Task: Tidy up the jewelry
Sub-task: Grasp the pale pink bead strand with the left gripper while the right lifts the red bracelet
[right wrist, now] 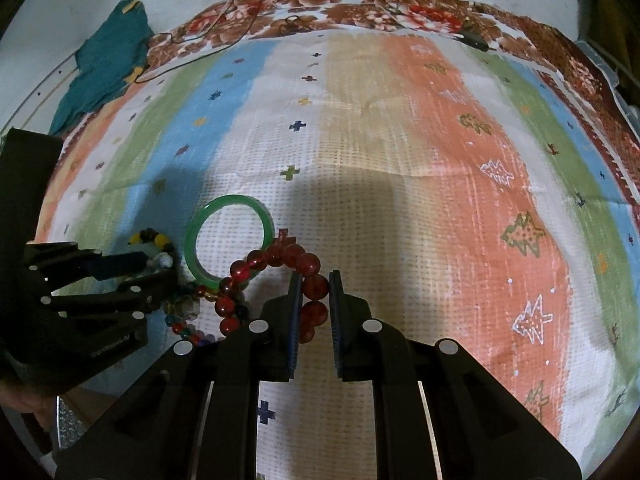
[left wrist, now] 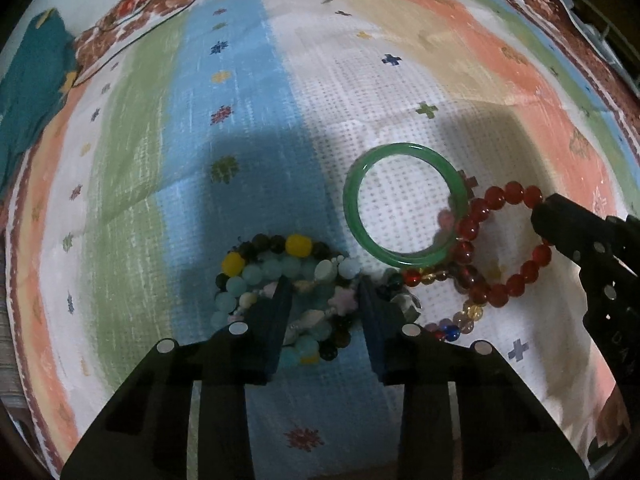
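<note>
Nearest, the right gripper (right wrist: 314,280) has its fingers narrowed around the red bead bracelet (right wrist: 308,264), beads sitting between the pads; whether they truly pinch I cannot tell. Left of the green bangle (left wrist: 404,204), the left gripper (left wrist: 324,292) spreads its fingers over a pile of pale blue, yellow and dark beads (left wrist: 280,268). The red bracelet touches the bangle's right side and overlaps a mixed-colour strand (left wrist: 452,320) below it. Lifting now could likely drag the bangle or snag that strand. Beyond the bangle lies only striped cloth (left wrist: 248,80).
</note>
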A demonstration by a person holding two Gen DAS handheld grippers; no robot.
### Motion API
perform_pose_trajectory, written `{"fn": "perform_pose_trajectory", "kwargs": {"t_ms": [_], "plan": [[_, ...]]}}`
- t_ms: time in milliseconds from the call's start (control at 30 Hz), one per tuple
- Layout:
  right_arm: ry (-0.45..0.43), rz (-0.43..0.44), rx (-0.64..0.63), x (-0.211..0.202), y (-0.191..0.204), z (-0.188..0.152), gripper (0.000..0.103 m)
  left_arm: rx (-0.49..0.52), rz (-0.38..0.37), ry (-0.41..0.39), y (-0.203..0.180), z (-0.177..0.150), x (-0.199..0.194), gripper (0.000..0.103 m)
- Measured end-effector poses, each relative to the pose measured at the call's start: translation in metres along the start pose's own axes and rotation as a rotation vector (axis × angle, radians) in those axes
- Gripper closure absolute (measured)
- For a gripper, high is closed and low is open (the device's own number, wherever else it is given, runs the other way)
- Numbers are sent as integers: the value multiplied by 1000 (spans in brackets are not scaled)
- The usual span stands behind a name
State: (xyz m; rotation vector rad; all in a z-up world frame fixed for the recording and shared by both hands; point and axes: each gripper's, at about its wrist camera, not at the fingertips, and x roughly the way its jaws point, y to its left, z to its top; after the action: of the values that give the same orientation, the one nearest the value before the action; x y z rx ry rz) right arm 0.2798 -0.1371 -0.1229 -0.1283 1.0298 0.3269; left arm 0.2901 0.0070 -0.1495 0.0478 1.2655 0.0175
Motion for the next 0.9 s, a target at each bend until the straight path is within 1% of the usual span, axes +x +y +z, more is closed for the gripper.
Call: {"fn": "perform_pose_trajectory", "kwargs": {"t_ms": [33,67,100,133,233,367,533,600,900], "plan": [[0,-1,-2,0,1,0,89,-3,-4,-6,0,-1,-1,71],[-1,-2,-4,0,1,-1,89,-8,-8,-12,0,-1,-2,74],[-1,-4,-7,0,1,-1,89,-15,-10,-23,1,-1,-5,79],[-2,-6,-11,-1,1,-1,89,-21,-8,-33,2,-2,-8,88],[-6,-7,-20,-3,3,-1,89,-31,-27,-43,6,-4,-14,96],[-14,-3,-32,-7,7,-1,89,-54,-23,-44,14,-5,-14,96],[-31,-3,-64,-17,16,-4,89,-58,-20,-79,20,-10,-31,96],[-41,0,-75,-22,20,-4,89,-56,-6,-101,23,-11,-40,96],[-67,19,-95,-36,34,-6,89,-81,8,-149,38,-23,-64,96]]}}
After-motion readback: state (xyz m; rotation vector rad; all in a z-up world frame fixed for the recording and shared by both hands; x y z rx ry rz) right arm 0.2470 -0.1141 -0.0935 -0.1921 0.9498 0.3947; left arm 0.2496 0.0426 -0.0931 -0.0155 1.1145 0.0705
